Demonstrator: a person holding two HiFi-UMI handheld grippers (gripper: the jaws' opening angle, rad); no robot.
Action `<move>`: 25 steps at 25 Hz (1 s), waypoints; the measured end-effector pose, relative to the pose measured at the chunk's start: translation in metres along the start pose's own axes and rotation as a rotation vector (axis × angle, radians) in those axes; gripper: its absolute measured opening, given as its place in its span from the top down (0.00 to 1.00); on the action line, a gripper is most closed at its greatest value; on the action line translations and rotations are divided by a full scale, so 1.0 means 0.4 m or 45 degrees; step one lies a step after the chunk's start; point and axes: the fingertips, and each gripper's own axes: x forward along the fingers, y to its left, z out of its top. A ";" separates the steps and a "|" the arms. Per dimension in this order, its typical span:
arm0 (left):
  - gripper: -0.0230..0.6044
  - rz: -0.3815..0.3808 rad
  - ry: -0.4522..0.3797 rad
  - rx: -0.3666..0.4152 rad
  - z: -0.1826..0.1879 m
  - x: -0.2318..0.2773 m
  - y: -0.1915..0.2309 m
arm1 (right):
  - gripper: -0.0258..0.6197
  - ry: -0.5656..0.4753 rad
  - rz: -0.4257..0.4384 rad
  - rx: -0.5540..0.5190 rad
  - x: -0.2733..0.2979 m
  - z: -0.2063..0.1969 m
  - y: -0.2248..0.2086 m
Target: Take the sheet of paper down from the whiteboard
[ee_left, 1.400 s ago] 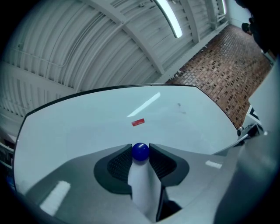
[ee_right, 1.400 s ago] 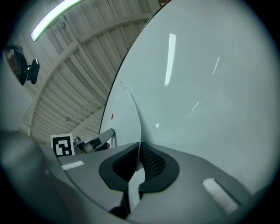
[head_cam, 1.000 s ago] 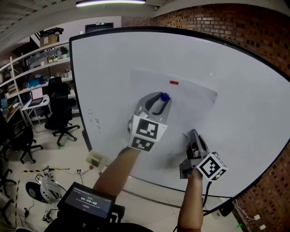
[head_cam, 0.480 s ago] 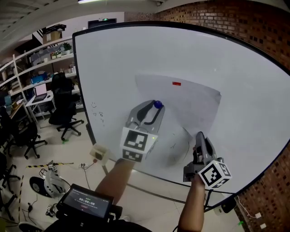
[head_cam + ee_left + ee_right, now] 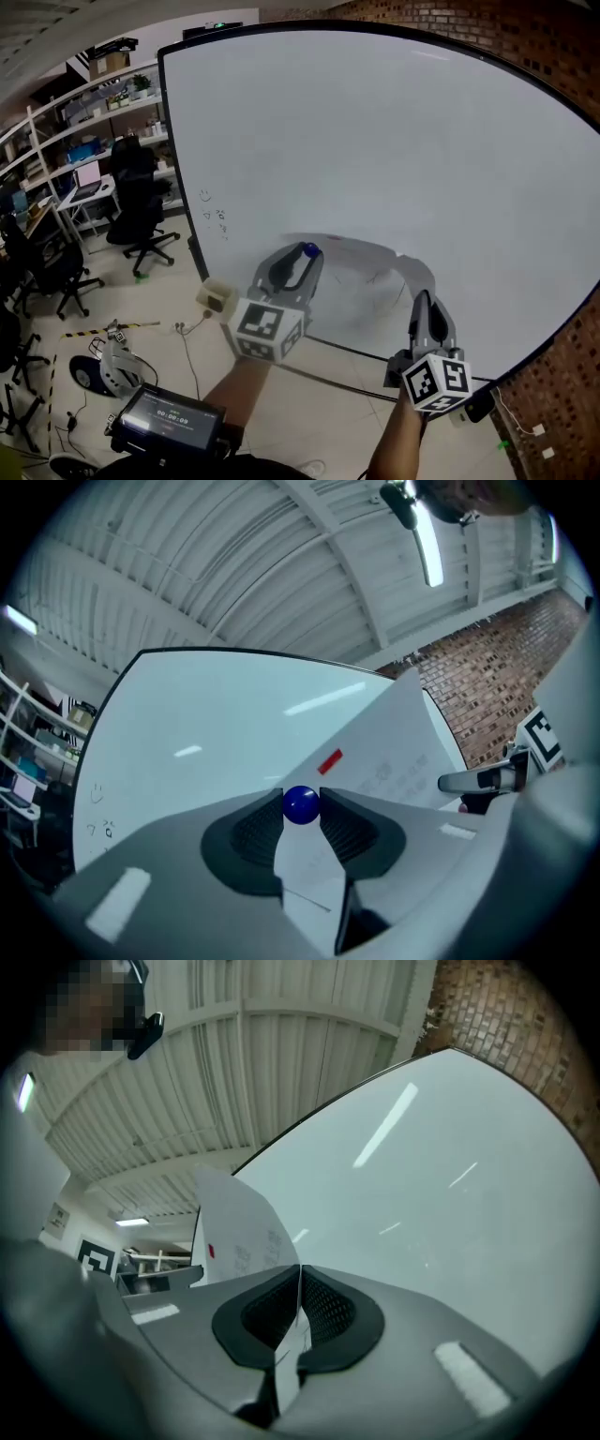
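Observation:
The sheet of paper [image 5: 364, 286] is off the whiteboard [image 5: 394, 141] and curls forward in front of its lower part. A small red mark [image 5: 330, 760] shows on the sheet. My right gripper [image 5: 423, 298] is shut on the sheet's right edge, and the thin paper [image 5: 234, 1227] runs between its pads [image 5: 323, 1309]. My left gripper [image 5: 307, 253] is at the sheet's left. It is shut on a blue ball magnet [image 5: 301, 804] pinched at its fingertips. Whether the magnet still touches the paper is hidden.
Office chairs [image 5: 141, 211] and shelves [image 5: 84, 141] stand to the left of the board. A brick wall [image 5: 562, 56] is behind it on the right. A small white box [image 5: 214, 298] sits by the board's lower left corner. Cables lie on the floor [image 5: 187, 347].
Both grippers have come down and away from the board. The sheet has come off with them and now curls forward. The blue magnet has stayed in the left gripper.

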 end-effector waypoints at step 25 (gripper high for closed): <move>0.77 -0.266 0.171 -0.197 -0.162 -0.415 -0.065 | 0.94 0.241 -0.445 -0.360 -0.340 -0.189 0.259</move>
